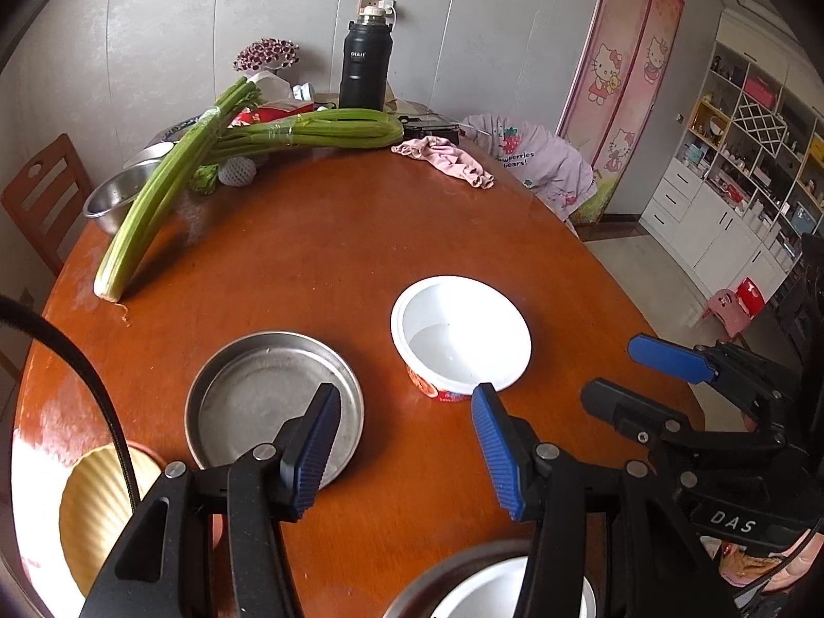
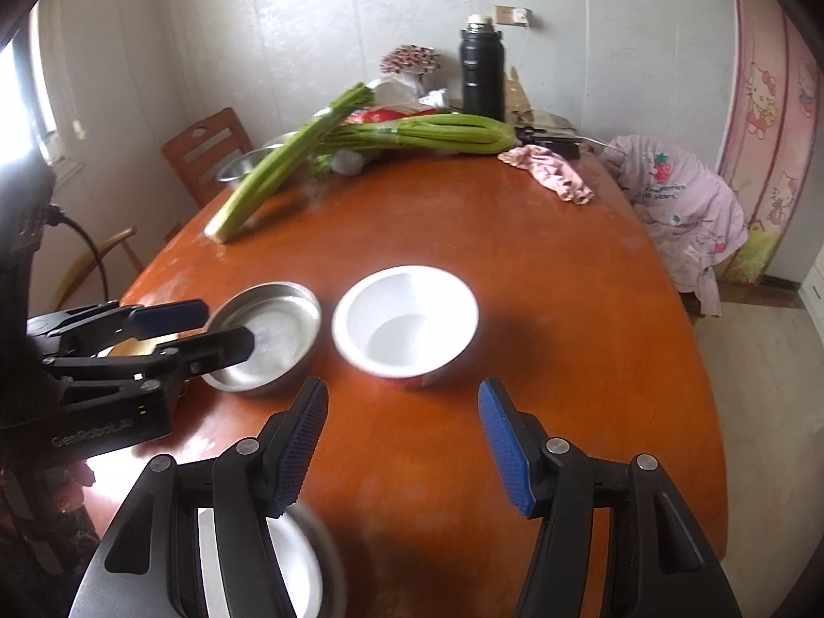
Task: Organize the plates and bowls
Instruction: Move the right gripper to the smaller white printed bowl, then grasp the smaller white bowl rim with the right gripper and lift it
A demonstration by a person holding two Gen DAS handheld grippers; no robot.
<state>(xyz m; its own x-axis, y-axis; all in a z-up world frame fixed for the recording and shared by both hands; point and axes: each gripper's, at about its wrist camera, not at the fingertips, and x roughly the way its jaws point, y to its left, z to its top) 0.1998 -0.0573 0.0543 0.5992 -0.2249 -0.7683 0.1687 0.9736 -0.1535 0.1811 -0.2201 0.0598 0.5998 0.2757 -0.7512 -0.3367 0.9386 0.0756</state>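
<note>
Nearest, bottom edge: white bowl nested in steel dish (image 1: 484, 592). Left gripper (image 1: 407, 443) and right gripper (image 2: 401, 443) both gape, holding nothing. Steel plate (image 1: 273, 401) lower left under left tongs; white bowl (image 2: 407, 324) centre frame, ahead of right tongs.

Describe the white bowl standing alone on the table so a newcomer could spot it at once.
Start at the round reddish-brown table and look to its near half. There the white bowl stands upright, apart from and right of a shallow steel plate. Unlike its metal neighbour, it is deep, white inside, with a red printed outside.
</note>
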